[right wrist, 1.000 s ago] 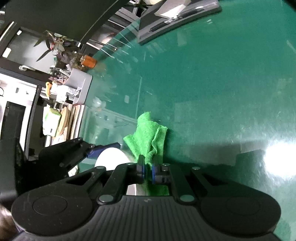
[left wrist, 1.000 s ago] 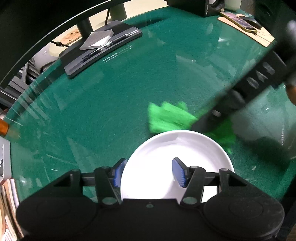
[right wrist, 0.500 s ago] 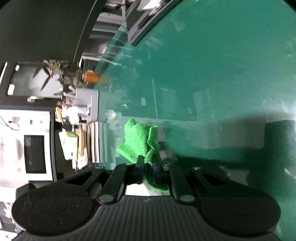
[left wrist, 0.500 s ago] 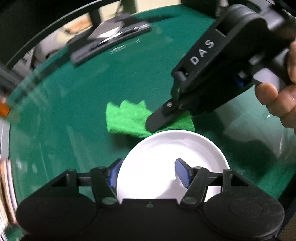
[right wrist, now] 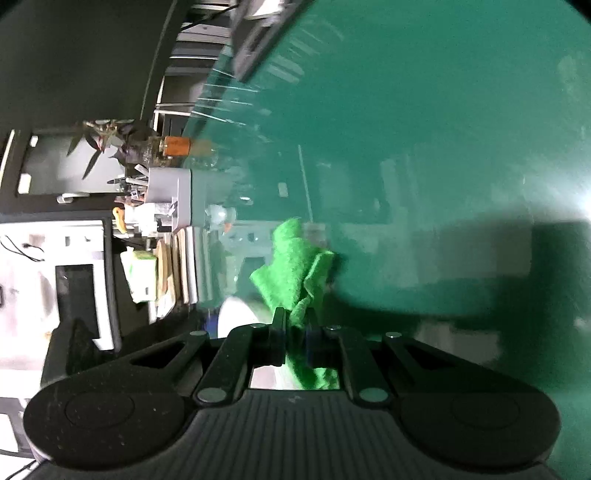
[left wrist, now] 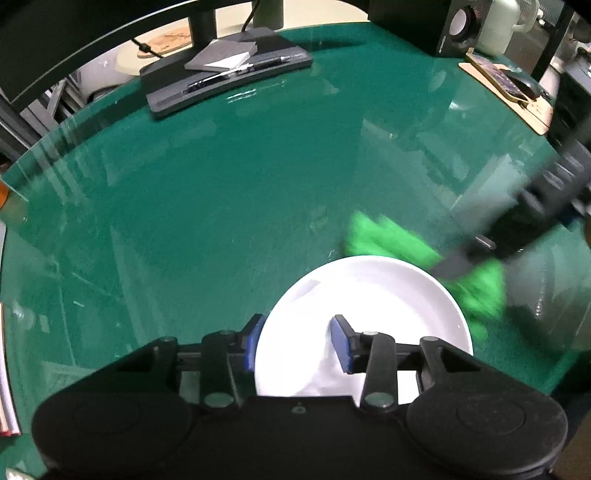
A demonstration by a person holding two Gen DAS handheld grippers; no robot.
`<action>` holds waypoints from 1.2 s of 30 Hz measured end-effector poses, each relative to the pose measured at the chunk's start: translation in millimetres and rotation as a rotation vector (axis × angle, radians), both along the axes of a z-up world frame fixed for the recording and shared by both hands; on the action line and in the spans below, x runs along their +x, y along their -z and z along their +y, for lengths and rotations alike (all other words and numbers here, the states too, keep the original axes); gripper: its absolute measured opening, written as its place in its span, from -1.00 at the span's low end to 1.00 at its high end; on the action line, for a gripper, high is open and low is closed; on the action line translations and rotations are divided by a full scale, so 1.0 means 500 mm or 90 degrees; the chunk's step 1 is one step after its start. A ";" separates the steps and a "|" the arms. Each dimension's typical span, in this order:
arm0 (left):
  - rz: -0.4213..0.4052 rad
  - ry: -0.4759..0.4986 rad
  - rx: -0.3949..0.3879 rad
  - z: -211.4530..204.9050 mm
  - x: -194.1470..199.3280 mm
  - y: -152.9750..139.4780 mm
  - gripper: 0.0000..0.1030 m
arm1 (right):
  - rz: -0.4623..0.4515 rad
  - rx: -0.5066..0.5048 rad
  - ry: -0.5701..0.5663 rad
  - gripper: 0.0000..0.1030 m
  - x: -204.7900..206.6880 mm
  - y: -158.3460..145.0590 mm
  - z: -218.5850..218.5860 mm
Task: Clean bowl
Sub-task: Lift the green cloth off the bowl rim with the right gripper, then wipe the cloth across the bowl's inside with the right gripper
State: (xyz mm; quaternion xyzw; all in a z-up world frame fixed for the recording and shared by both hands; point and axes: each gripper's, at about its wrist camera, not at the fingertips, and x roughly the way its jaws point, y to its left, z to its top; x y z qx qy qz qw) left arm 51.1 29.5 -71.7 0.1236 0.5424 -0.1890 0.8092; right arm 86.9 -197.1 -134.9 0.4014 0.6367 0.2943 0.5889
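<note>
Your left gripper (left wrist: pixel 297 343) straddles the near rim of the white bowl (left wrist: pixel 369 295): 1 blue pad outside the wall, 1 inside, jaws closing but not yet pressing it. The bowl is smooth, round and shallow, sitting toward the near right part of the green table (left wrist: pixel 221 192). Your right gripper (right wrist: pixel 295 332) is clamped tight on a fuzzy green cloth (right wrist: pixel 295 266), which hangs crumpled at the bowl's far right rim; it looks blurred in your left view. At the table's far edge sits a dark monitor base (left wrist: pixel 229 81); at the far right corner, a wooden board (left wrist: pixel 517 99) and a speaker (left wrist: pixel 450 29).
</note>
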 end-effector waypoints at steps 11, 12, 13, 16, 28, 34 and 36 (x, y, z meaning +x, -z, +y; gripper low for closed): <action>-0.010 0.017 0.009 -0.014 -0.002 0.004 -0.12 | -0.047 0.001 0.019 -0.78 0.077 -0.009 0.085; -0.013 0.015 0.007 -0.013 -0.004 0.005 -0.07 | -0.054 0.000 0.016 -0.78 0.074 -0.012 0.081; -0.015 0.008 0.005 -0.011 -0.003 0.007 0.03 | -0.060 0.000 0.014 -0.78 0.069 -0.015 0.076; -0.014 -0.040 -0.015 -0.002 -0.005 0.006 -0.08 | -0.076 -0.003 -0.002 -0.80 0.049 -0.030 0.036; -0.035 -0.156 -0.100 0.042 -0.043 0.016 -0.46 | -0.347 -0.145 -0.025 -0.80 0.007 -0.168 0.103; -0.072 -0.178 -0.022 0.000 -0.062 0.007 -0.36 | -0.554 -0.272 -0.200 -0.80 -0.063 -0.183 0.253; -0.074 -0.185 -0.004 -0.008 -0.062 0.004 -0.34 | -0.565 -0.291 -0.212 -0.84 -0.070 -0.175 0.262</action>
